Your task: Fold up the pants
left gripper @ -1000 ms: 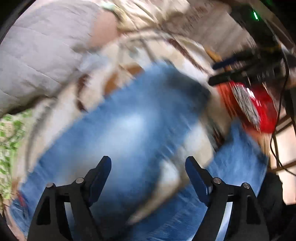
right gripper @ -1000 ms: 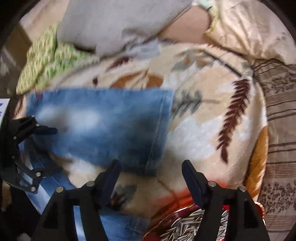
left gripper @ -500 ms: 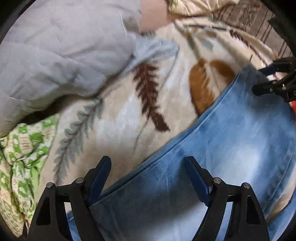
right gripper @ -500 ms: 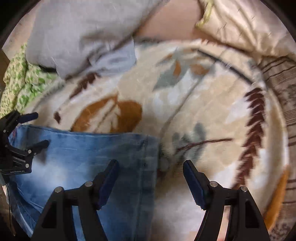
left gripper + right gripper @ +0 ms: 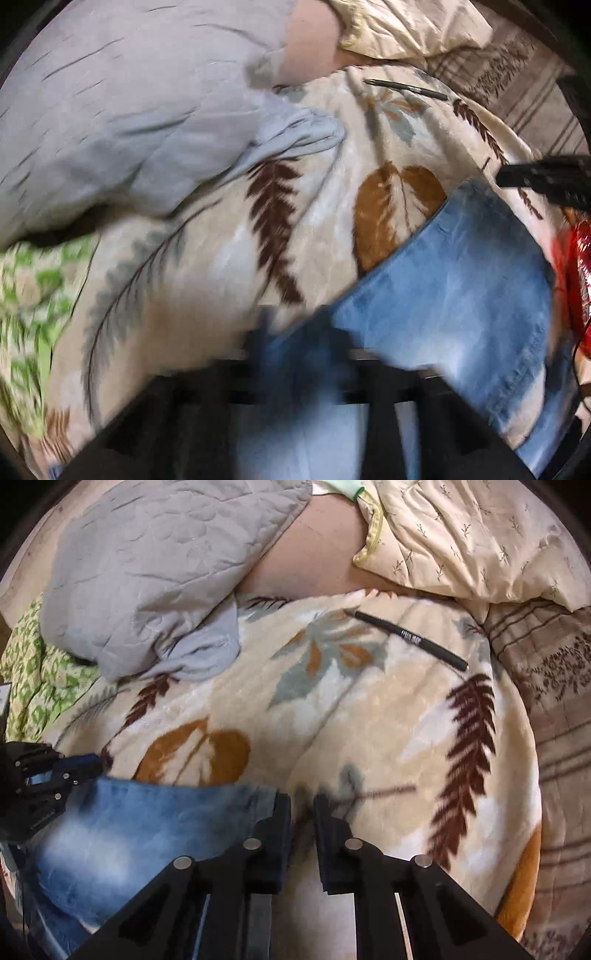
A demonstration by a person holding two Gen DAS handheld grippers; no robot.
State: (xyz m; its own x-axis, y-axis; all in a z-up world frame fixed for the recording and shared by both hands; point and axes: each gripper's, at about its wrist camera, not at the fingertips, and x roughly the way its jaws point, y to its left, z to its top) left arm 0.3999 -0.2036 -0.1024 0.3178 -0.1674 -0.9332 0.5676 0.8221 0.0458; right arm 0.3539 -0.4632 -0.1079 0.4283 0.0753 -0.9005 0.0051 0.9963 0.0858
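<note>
**Ana:** Right wrist view first: what do the things lie on?

**Ben:** A bed, covered by a cream fleece blanket (image 5: 369,738) printed with brown, rust and grey-blue leaves. At its far edge lies a grey quilted pillow (image 5: 155,554) with a pale blue cloth (image 5: 207,653) tucked under its corner, and a cream pillow (image 5: 461,535) with small sprigs sits to the right. A green patterned cloth (image 5: 37,672) shows at the left, a striped brown bedcover (image 5: 554,709) at the right. A black pen (image 5: 406,637) rests on the blanket, well apart from the denim.

**Ana:** And the pants?

**Ben:** The blue pants (image 5: 147,830) are spread on the near left part of the blanket. The right hand-held gripper (image 5: 301,812) has its fingers drawn narrow with a slim gap between them, just beside the denim's corner; I cannot tell whether any cloth is pinched.

**Ana:** The left wrist view?

**Ben:** Blurred low down. The left hand-held gripper (image 5: 299,350) sits at the denim's edge with its fingers close together and blue cloth seemingly between them. The pants (image 5: 461,295) run to the right, where something red and shiny (image 5: 580,277) shows at the frame's rim.
</note>
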